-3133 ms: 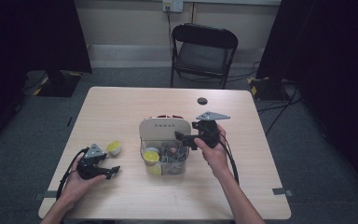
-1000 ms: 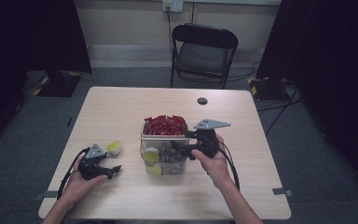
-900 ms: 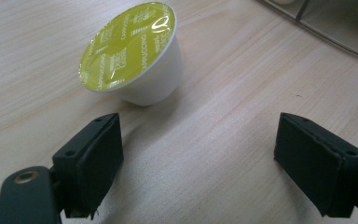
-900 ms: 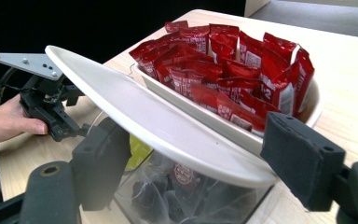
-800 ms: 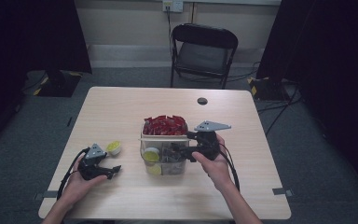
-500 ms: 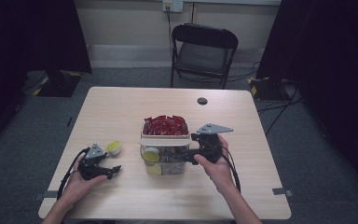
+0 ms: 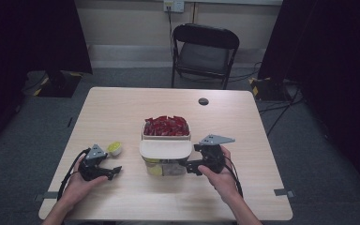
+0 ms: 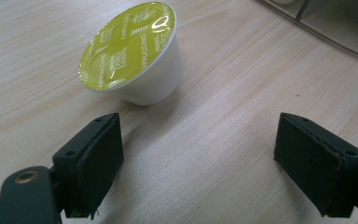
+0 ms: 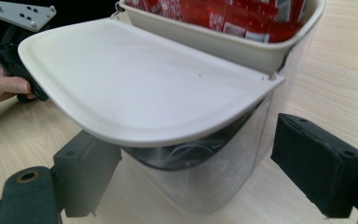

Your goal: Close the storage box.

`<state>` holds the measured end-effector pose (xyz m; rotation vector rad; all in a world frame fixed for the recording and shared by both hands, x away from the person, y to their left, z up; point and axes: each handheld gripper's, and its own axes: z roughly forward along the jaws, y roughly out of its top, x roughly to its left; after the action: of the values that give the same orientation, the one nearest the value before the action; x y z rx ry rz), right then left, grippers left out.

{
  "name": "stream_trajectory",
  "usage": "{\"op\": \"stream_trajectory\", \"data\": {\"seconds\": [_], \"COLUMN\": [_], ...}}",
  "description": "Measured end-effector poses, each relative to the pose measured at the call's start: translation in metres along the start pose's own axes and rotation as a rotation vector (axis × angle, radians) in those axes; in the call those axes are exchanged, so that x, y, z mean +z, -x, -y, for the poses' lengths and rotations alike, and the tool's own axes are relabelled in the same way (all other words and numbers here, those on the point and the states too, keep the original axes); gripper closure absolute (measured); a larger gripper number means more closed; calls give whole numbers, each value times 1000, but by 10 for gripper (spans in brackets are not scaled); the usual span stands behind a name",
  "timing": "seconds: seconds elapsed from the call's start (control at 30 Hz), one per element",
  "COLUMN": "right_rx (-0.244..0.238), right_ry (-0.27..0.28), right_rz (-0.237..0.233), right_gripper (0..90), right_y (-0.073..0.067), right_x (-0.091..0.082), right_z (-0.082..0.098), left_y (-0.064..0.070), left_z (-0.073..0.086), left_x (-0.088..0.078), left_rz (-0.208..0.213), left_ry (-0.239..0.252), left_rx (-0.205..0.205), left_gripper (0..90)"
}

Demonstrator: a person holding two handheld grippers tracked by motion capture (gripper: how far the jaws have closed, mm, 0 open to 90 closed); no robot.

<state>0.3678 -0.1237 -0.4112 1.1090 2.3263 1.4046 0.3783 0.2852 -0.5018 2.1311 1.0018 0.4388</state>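
Two grippers are working mid-frame in the high view: left gripper [image 7: 104,169] idling, right gripper [image 7: 193,165] beside the clear container [image 7: 165,159]. Left gripper view: jaws gaping, coffee capsule [image 8: 133,53] lying upper left. Right gripper view: jaws just opened, empty; lid [image 9: 135,79] is overhanging and risks being knocked.

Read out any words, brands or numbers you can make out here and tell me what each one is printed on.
"CAPPUCCINO": on the yellow-green foil lid of the coffee capsule, repeated in rows; the finer print around it is too small to read.
Red sachets in the container's top tray: white print, too blurred to read.
Both grippers and the cream lid: no readable text.
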Motion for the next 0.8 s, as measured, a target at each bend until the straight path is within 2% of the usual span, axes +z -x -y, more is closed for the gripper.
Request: {"op": "stream_trajectory", "data": {"seconds": [0.33, 0.8], "right_rx": [2, -2], "right_ry": [-14, -45], "right_rz": [1, 15], "right_gripper": [157, 172], "right_y": [2, 6], "right_x": [1, 8], "right_z": [17, 29], "left_y": [0, 0], "left_z": [0, 0], "left_x": [0, 0], "left_rz": [0, 0], "left_ry": [0, 0], "left_rx": [0, -1], "left_gripper": [150, 150]}}
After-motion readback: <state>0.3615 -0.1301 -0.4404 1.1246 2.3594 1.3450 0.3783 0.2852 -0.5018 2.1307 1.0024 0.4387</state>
